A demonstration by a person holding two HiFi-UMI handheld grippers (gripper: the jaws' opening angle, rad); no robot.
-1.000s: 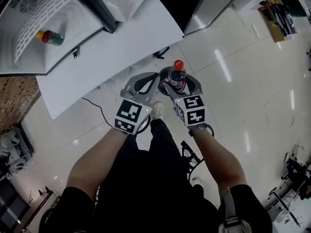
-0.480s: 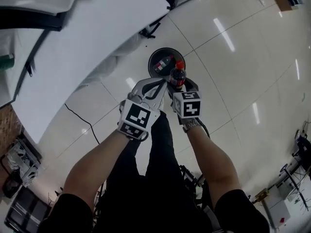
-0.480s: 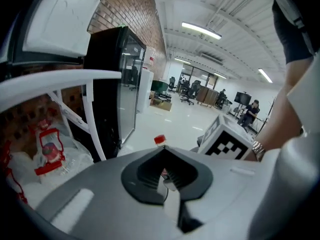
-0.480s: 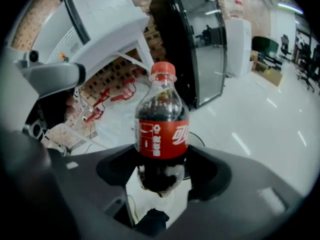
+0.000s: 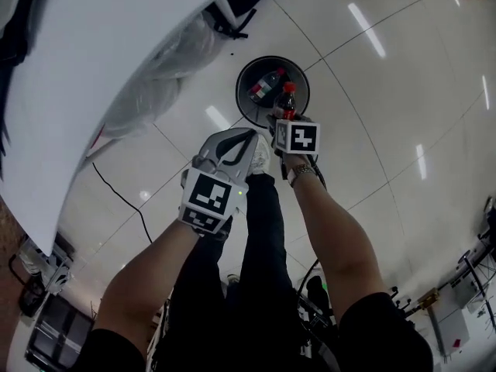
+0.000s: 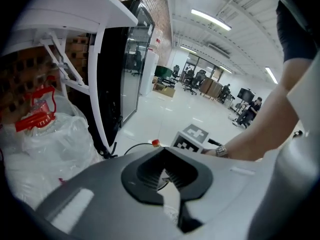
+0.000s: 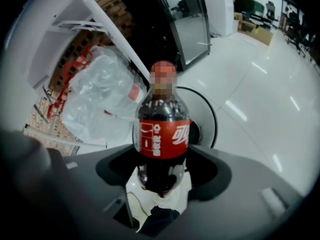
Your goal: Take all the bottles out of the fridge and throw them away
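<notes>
1. Nearest the person, the left gripper (image 6: 163, 151) has its jaws closed tip to tip on nothing and is held idle beside the right arm.
2. Just ahead, the right gripper (image 5: 284, 120) has its jaws clamped on the lower body of the cola bottle (image 5: 286, 101), which stands upright.
3. Beyond it, a round black bin (image 5: 239, 91) stands on the floor (image 5: 372, 130) with a discarded bottle (image 5: 263, 86) lying inside. A second ago the held bottle masked most of the bin. Now the bin shows whole and the bottle hangs at its near rim, so release looks imminent.
4. Farther left stands a white table (image 5: 116, 37) with a plastic bag (image 5: 155, 91) beneath it.
5. The fridge, visible a second ago with a further bottle on its shelf, is now out of frame. Whether the held bottle clears the bin's rim cannot be told.
</notes>
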